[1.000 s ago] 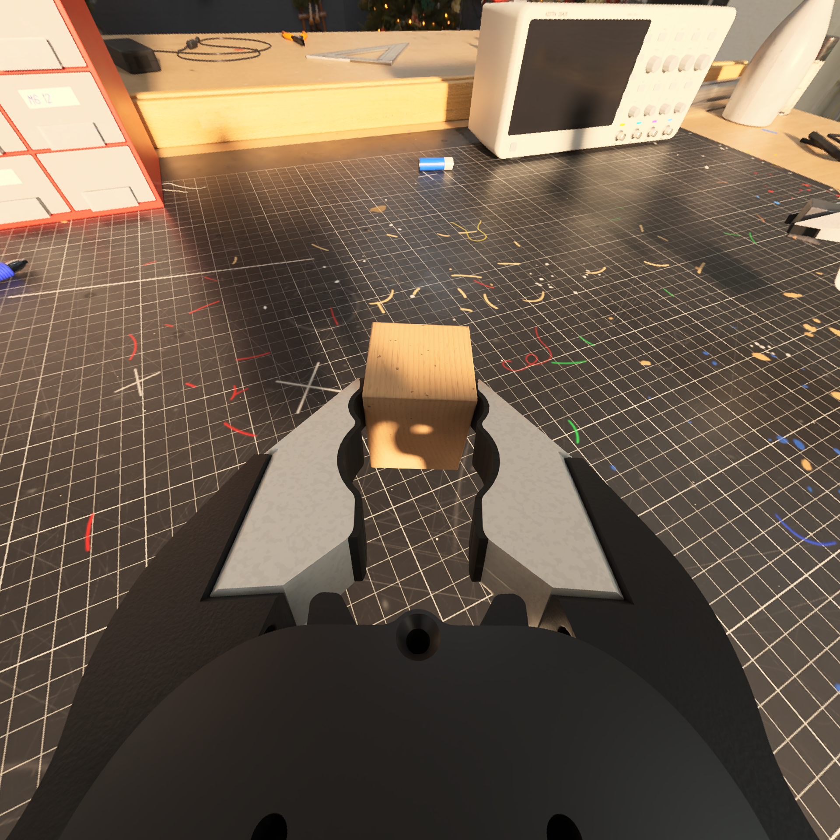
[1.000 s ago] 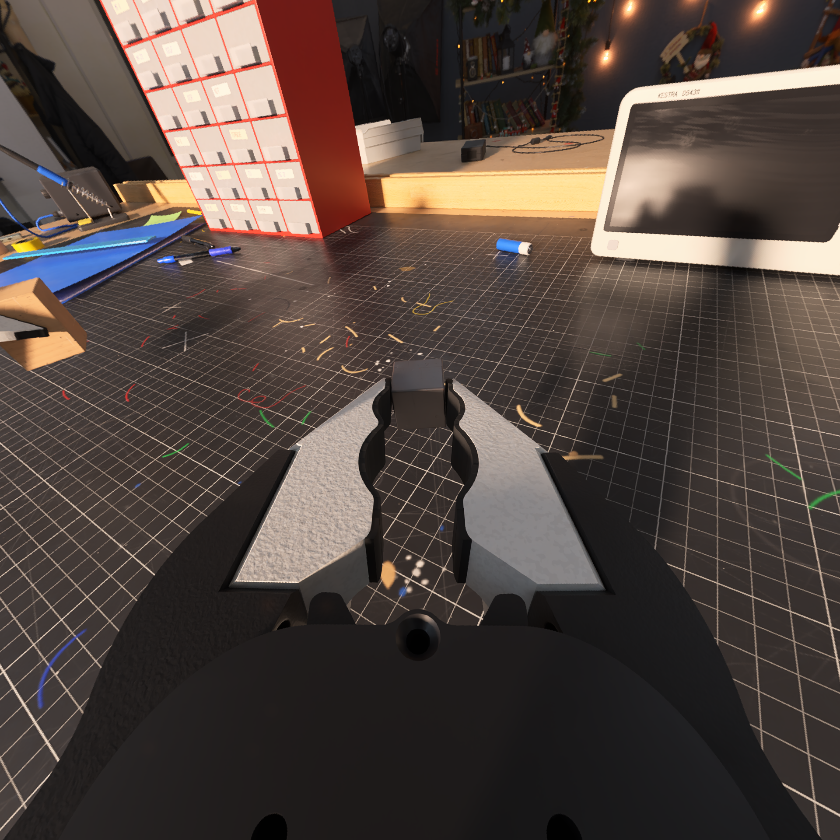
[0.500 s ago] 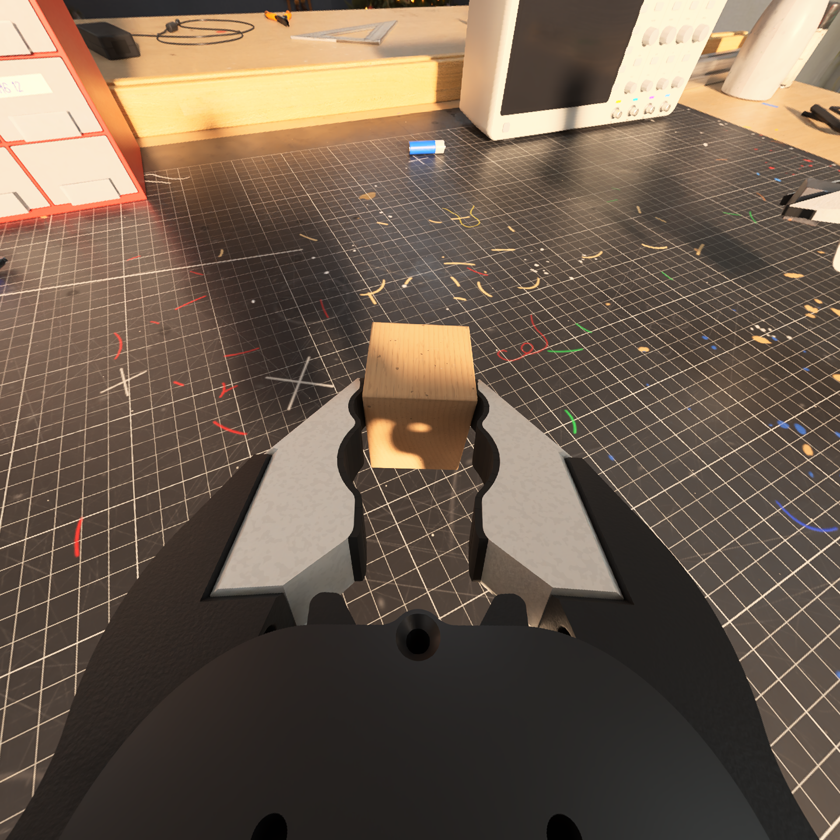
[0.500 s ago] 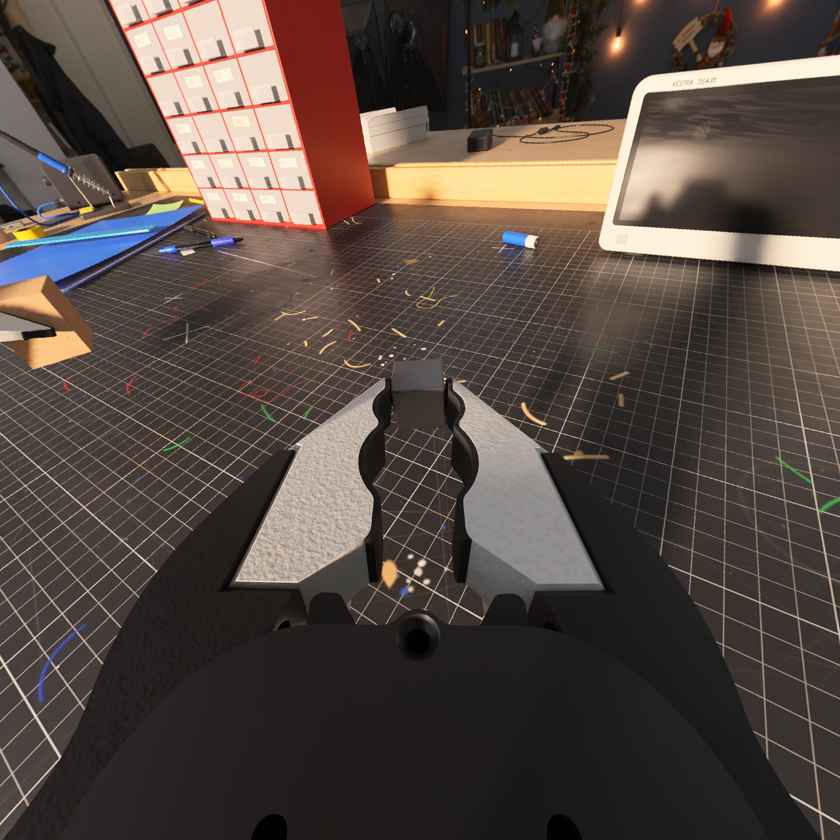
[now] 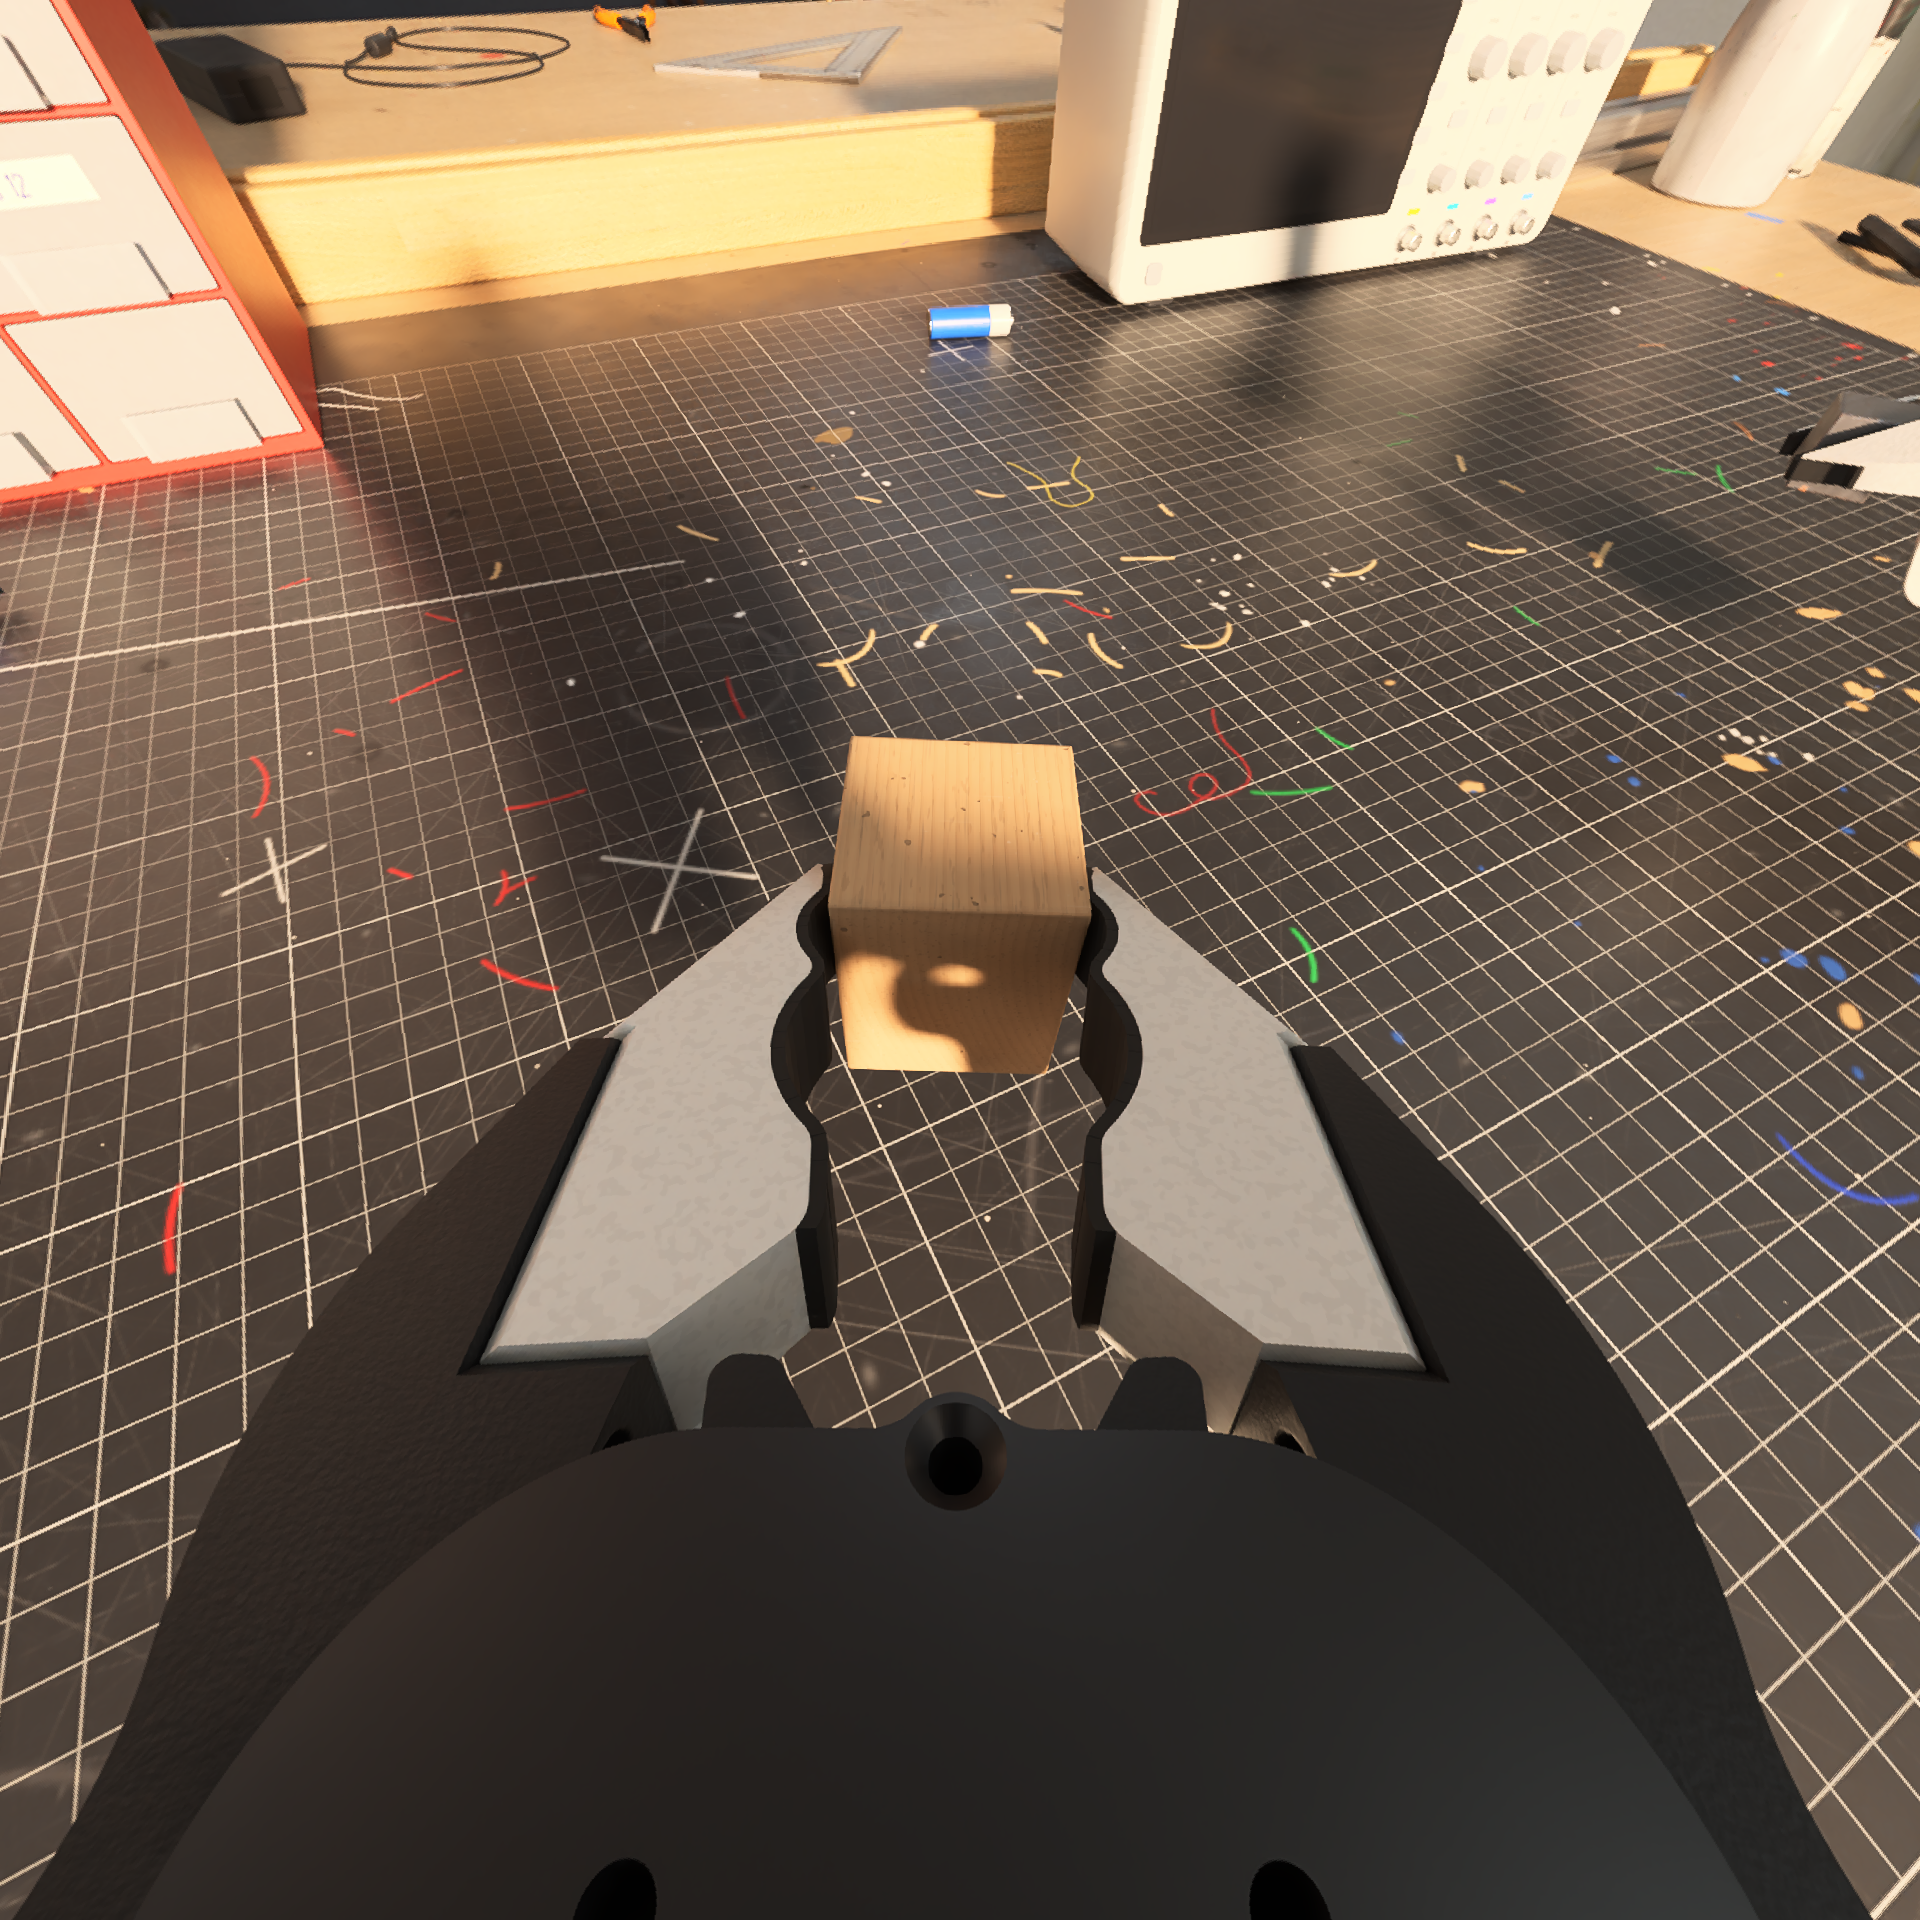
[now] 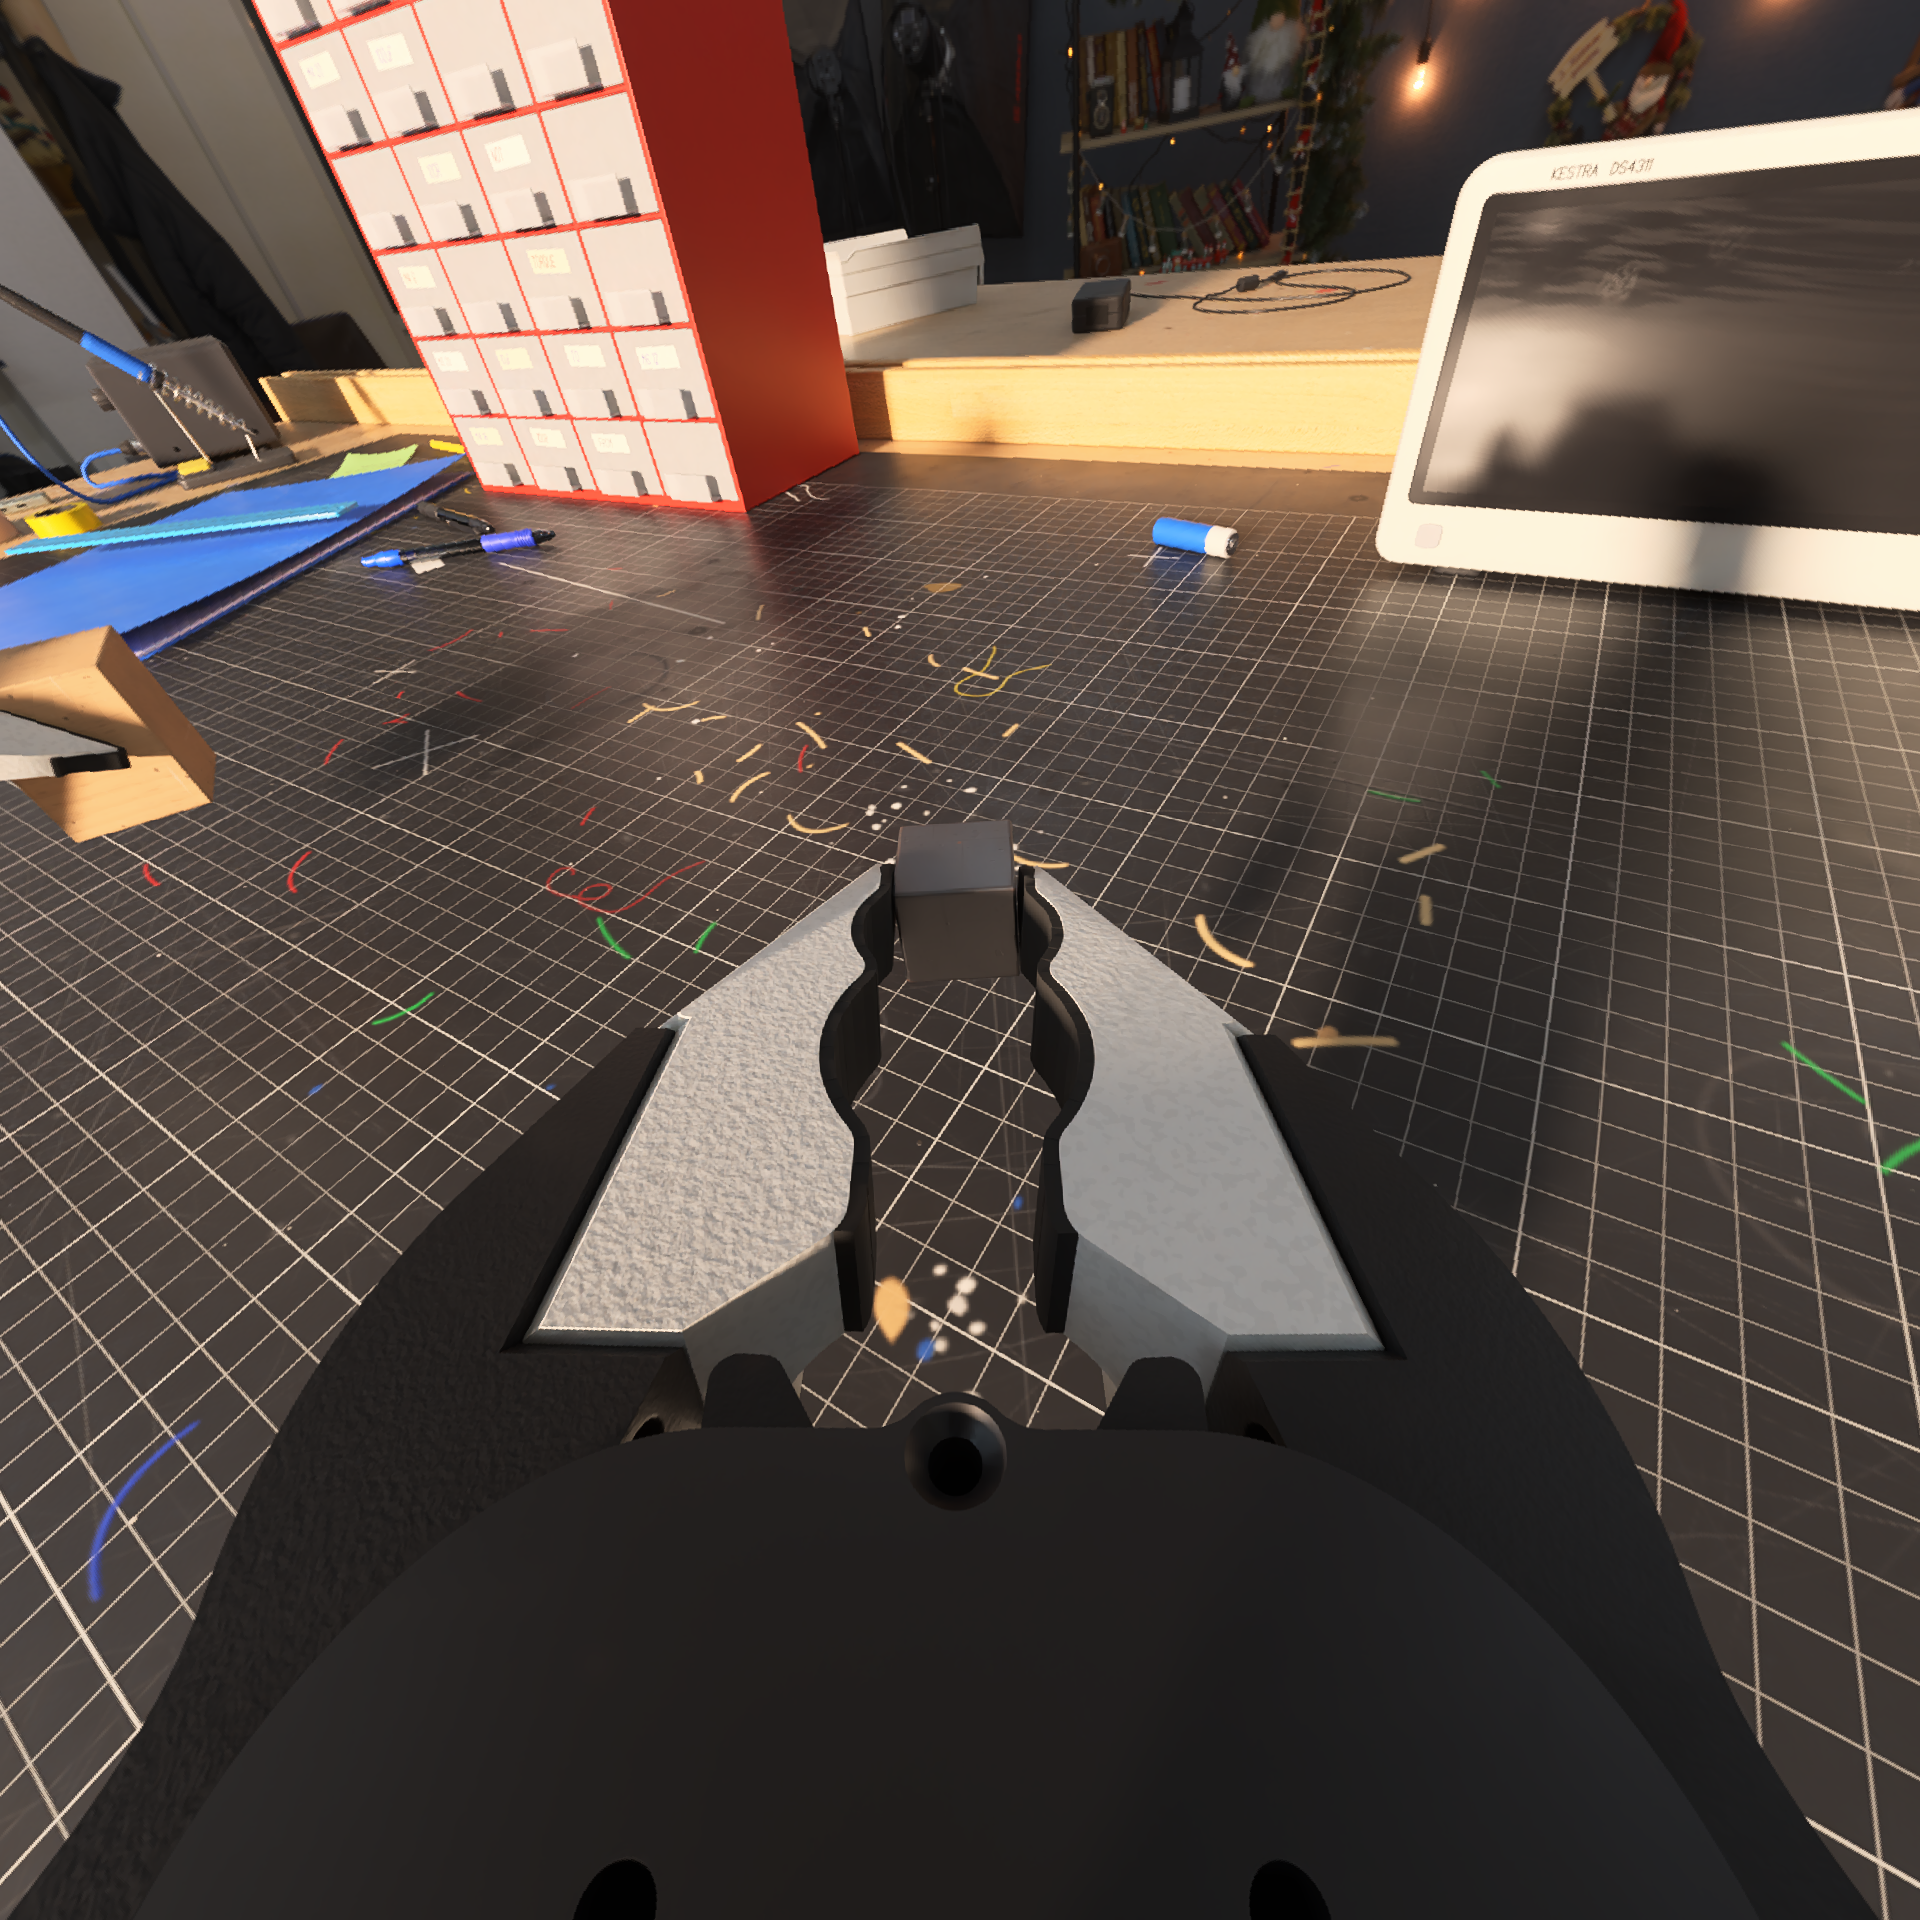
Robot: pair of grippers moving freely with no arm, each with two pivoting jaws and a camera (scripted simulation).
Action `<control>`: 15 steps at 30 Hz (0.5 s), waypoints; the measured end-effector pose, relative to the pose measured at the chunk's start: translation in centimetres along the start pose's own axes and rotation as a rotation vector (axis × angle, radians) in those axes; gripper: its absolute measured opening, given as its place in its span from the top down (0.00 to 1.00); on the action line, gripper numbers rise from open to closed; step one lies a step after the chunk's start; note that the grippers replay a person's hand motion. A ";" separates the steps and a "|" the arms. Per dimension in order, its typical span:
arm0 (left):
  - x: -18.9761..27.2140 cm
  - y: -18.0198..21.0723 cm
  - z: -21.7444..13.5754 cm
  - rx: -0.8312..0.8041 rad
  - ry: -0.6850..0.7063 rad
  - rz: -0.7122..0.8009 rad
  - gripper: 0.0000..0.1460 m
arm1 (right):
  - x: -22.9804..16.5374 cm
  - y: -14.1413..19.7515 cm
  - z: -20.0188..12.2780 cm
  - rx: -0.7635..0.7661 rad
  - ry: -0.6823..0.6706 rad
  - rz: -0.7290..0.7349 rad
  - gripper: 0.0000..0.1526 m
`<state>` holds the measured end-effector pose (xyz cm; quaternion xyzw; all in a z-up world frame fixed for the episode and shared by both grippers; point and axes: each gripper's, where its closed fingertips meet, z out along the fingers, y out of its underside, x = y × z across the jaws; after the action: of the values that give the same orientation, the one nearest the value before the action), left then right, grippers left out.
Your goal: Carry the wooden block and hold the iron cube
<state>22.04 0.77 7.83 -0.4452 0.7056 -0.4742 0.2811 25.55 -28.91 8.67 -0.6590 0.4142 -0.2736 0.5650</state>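
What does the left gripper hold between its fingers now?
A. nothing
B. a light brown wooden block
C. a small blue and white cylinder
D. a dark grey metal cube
B: the left gripper is shut on the light brown wooden block, its fingertips pressing both sides.

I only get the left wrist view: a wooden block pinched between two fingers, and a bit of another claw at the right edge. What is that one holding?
Observer: The right gripper is shut on a small dark grey iron cube, which seems to be lifted off the mat.
Operator: What lies past the red drawer cabinet, beyond my left edge?
Observer: From the right wrist view, a blue board lies flat beside the red drawer cabinet, with blue pens next to it.
Operator: Anything behind that?
Observer: A soldering iron with a blue handle rests in a metal stand.
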 end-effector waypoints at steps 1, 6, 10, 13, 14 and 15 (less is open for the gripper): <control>0.0 0.0 0.0 0.000 0.000 0.000 0.69 | 0.0 0.0 0.0 0.001 0.000 -0.001 0.85; 0.0 0.1 0.1 -0.003 0.001 0.000 0.69 | -0.1 0.1 0.1 -0.006 -0.004 -0.001 0.85; 0.1 0.1 0.1 -0.008 0.002 0.003 0.69 | 0.0 0.1 0.1 -0.010 -0.001 0.005 0.85; 0.1 0.2 0.2 -0.010 0.002 0.006 0.69 | 0.1 0.1 0.1 -0.009 0.000 0.008 0.85; 0.1 0.2 0.2 -0.011 0.002 0.006 0.69 | 0.1 0.1 0.1 -0.008 0.001 0.007 0.85; 0.1 0.2 0.2 -0.011 0.003 0.006 0.69 | 0.1 0.1 0.1 -0.008 0.001 0.006 0.85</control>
<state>22.05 0.64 7.60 -0.4441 0.7099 -0.4700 0.2790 25.60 -28.93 8.56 -0.6597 0.4176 -0.2705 0.5632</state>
